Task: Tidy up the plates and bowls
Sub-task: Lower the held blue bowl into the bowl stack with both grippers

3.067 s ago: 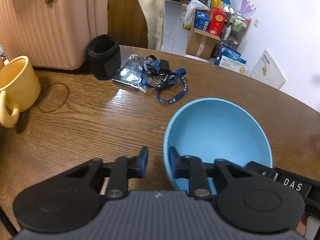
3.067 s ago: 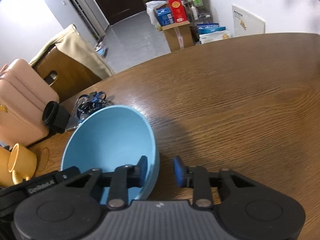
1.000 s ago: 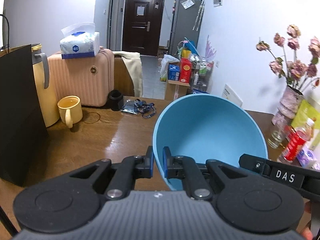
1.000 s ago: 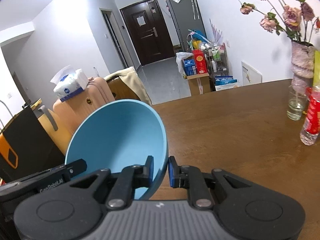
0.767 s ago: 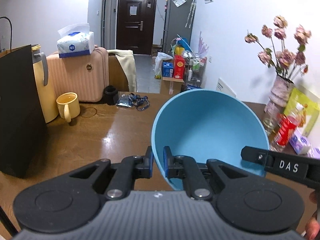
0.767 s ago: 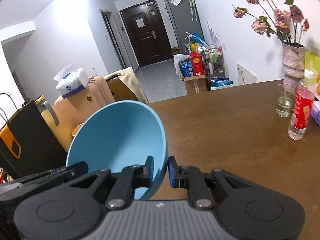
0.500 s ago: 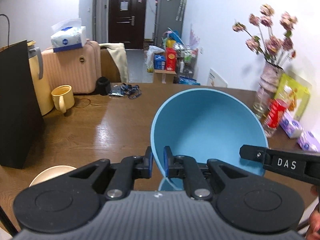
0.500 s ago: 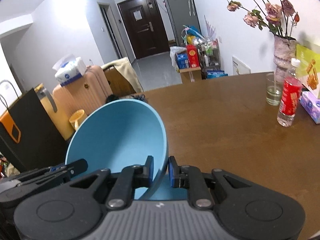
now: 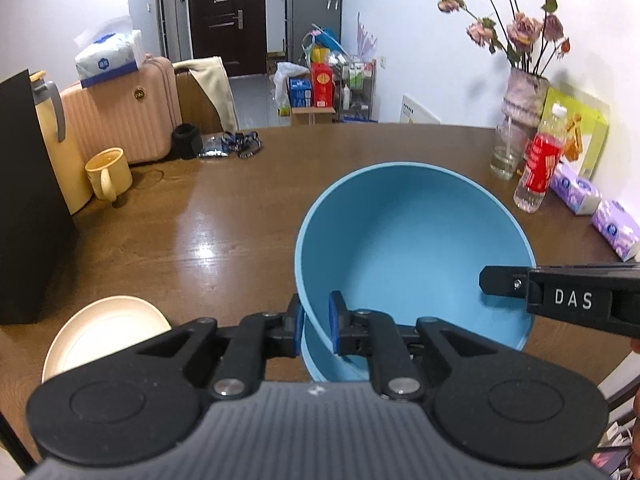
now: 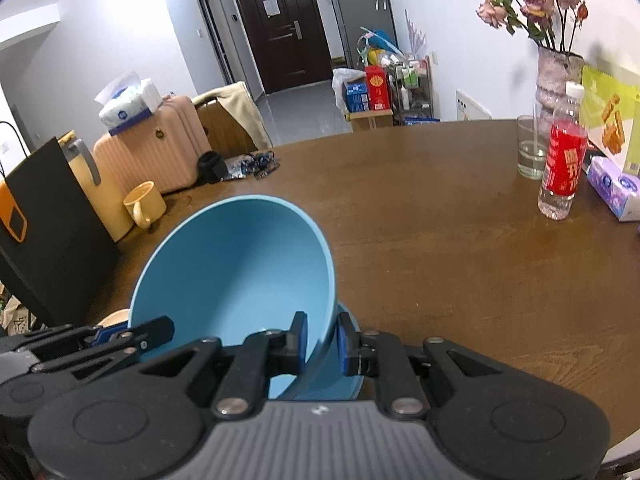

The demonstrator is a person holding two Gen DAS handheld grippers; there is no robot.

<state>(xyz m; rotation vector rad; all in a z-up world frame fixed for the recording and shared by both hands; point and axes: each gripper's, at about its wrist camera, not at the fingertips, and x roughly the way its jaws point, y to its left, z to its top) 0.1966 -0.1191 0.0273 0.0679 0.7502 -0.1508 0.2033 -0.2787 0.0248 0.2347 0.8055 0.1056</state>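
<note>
- A blue bowl (image 9: 412, 248) hangs tilted above the brown table (image 9: 224, 216), gripped on opposite sides of its rim by two hand-held grippers.
- The left gripper (image 9: 315, 330) has its fingers pinching the bowl's near-left rim, one pad inside the wall, one outside.
- The right gripper (image 10: 321, 339) has its fingers pinching the bowl's right rim the same way.
- Directly beneath the bowl, a second blue dish (image 10: 340, 384) lies on the table, only its edge showing.
- Left of the bowl, a cream plate (image 9: 100, 332) rests on the table.
- Beyond the bowl, far left, a yellow mug (image 9: 109, 173) stands by a pink suitcase (image 9: 120, 120).
</note>
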